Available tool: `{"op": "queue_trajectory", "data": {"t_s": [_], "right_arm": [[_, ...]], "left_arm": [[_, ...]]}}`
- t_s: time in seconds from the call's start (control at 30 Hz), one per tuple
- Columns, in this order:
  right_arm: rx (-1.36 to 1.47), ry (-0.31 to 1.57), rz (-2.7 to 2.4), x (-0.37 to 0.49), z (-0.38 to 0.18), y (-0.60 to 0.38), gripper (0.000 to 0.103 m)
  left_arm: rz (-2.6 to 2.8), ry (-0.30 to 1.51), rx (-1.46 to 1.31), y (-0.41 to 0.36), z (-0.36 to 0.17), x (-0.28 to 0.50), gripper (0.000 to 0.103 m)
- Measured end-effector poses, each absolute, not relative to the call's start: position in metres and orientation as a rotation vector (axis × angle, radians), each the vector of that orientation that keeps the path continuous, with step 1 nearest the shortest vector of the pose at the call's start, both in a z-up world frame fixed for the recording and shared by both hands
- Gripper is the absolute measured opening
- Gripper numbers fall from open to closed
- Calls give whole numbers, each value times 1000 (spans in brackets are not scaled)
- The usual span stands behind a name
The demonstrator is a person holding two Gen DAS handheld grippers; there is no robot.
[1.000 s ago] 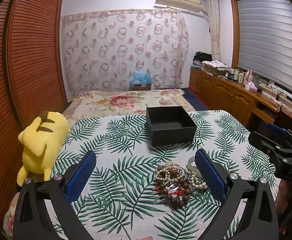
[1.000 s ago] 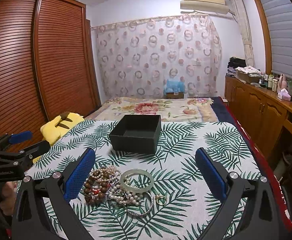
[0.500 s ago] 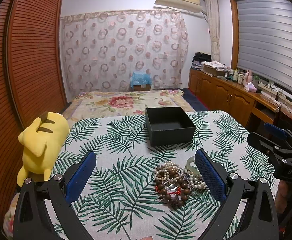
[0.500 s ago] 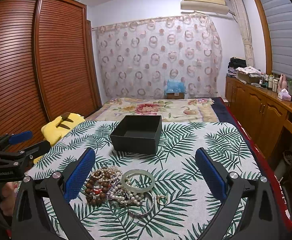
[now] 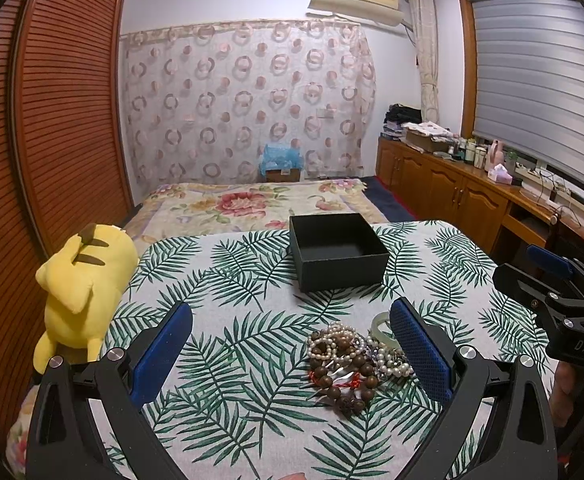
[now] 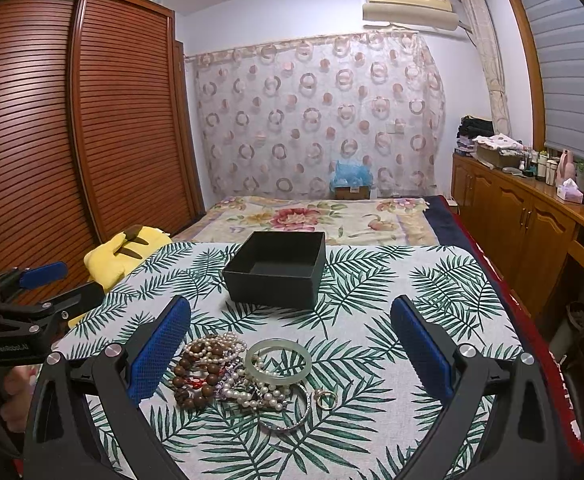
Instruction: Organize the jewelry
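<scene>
Leaf-print table (image 6: 432,280), jewelry pile (image 6: 244,376) unmoved, both claws still spread wide

Bare cloth (image 6: 372,320) between jewelry heap (image 6: 248,376) and black box (image 6: 276,276); box top open.

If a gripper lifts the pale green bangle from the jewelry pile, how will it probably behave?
The pale green glassy bangle looks rigid, so it should keep its shape. Its smooth surface may slip. White pearl strands lie against it and could drag along.
</scene>
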State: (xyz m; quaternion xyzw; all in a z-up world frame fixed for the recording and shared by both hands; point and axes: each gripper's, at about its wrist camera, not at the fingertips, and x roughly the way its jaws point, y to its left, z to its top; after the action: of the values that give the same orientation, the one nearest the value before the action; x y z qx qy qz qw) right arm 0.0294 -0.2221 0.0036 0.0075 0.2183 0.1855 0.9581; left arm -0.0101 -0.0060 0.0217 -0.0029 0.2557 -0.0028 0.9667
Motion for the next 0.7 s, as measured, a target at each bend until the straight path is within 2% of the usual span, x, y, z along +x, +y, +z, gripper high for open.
{"op": "queue_trajectory", "data": {"t_s": [0.7], "right_arm": [[11,472,398,36,3,-219,101]], "left_arm": [[-23,556,0,-7,13,-3,95]]}}
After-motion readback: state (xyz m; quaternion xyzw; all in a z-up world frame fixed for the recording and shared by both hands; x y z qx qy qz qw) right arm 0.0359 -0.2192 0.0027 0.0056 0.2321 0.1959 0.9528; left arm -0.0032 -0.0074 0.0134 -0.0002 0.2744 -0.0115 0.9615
